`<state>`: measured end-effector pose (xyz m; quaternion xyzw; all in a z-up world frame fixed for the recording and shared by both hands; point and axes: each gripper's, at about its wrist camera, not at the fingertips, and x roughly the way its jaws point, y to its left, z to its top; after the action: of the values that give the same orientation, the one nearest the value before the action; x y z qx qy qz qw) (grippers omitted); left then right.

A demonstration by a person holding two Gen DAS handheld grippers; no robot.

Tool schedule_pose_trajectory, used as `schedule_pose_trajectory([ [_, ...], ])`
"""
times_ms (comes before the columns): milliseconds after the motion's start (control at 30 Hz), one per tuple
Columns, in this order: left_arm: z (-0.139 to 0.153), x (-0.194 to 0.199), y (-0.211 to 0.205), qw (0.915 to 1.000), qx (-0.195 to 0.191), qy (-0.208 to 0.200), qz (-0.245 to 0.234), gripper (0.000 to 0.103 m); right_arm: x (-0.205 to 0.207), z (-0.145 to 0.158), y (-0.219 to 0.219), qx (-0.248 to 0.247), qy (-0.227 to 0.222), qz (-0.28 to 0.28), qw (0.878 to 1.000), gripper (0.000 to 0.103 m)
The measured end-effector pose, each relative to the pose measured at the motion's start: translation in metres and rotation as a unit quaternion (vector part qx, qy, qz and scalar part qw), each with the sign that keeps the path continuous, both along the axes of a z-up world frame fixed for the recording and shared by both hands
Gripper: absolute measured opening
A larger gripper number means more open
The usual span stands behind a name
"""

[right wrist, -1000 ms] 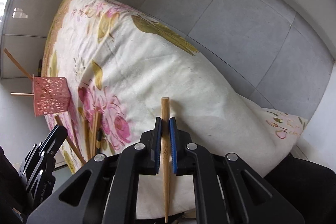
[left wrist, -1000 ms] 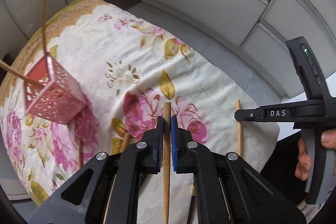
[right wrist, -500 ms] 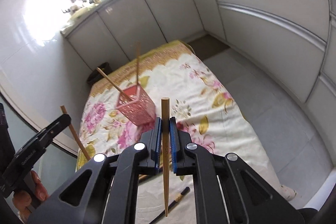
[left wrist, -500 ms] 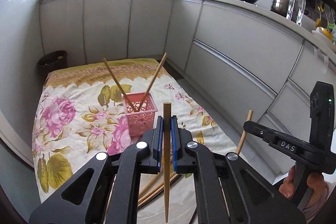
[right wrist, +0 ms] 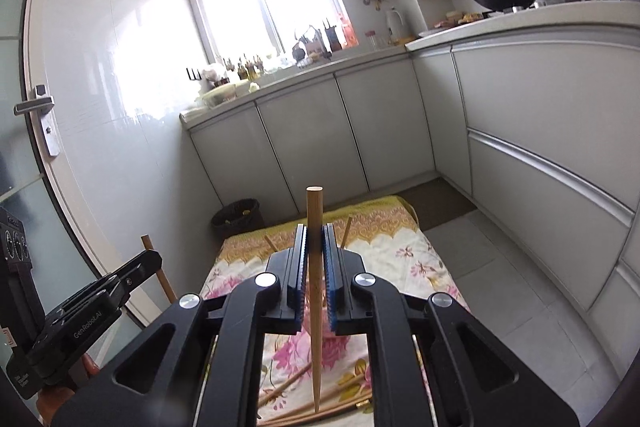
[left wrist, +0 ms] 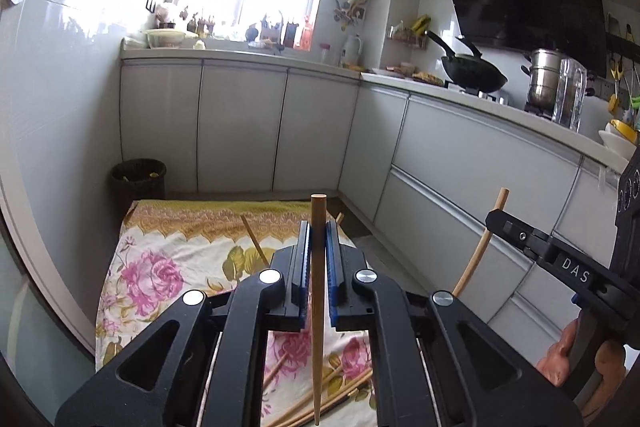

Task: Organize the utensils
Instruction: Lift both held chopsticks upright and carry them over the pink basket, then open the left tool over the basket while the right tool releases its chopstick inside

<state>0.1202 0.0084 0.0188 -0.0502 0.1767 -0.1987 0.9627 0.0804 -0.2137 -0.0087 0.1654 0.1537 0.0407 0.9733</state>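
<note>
Both grippers are up at about the same height, side by side over the near end of the floral cloth point(left wrist: 160, 267) spread on the kitchen floor. The left gripper point(left wrist: 316, 247) has its blue pads clamped tight on 1 wooden chopstick point(left wrist: 318, 307), blunt end sticking up past the fingertips, pointed end hanging down. The right gripper point(right wrist: 314, 251) is doing the exact same thing with its own chopstick point(right wrist: 314, 307), pinched narrow, upright.

A loose bunch of chopsticks point(left wrist: 320, 395) lies on the cloth's near edge, right under the tools. 2 more sticks point(right wrist: 346, 231) poke up behind the jaws toward the far, gold-bordered end, but whatever holds them is hidden. A dark bin point(left wrist: 138, 179) sits off the cloth's far left corner, and a wok point(left wrist: 474, 75) is on the counter.
</note>
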Motion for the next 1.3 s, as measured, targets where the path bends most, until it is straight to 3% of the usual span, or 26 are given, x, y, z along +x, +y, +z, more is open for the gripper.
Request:
schedule_pose_trajectory([
  [267,0.034,0.045,-0.005,0.9957,-0.032,-0.069,0.054,0.006,0.039,0.040,-0.001,-0.004,-0.077,-0.016,0.997,0.008],
  [467,0.020,0.090,-0.014,0.9928,-0.035,-0.085,0.077,0.006,0.085,0.028,0.007,-0.013,-0.090,-0.015,0.996,0.008],
  [733,-0.032,0.145,-0.013,0.9952,-0.042,-0.032,0.082,0.006,0.133,-0.024,0.016,-0.021,-0.056,-0.006,0.998,0.008],
  [967,-0.065,0.162,-0.012,0.9962,-0.038,-0.004,0.078,0.007,0.151,-0.055,0.025,-0.028,-0.043,-0.005,0.999,0.008],
  [1167,-0.075,0.167,-0.014,0.9968,-0.031,0.021,0.070,0.008,0.152,-0.066,0.032,-0.037,-0.039,-0.002,0.999,0.008],
  [1300,-0.070,0.157,-0.007,0.9962,-0.038,0.013,0.077,0.029,0.152,-0.065,0.032,-0.033,-0.038,0.003,0.999,0.008],
])
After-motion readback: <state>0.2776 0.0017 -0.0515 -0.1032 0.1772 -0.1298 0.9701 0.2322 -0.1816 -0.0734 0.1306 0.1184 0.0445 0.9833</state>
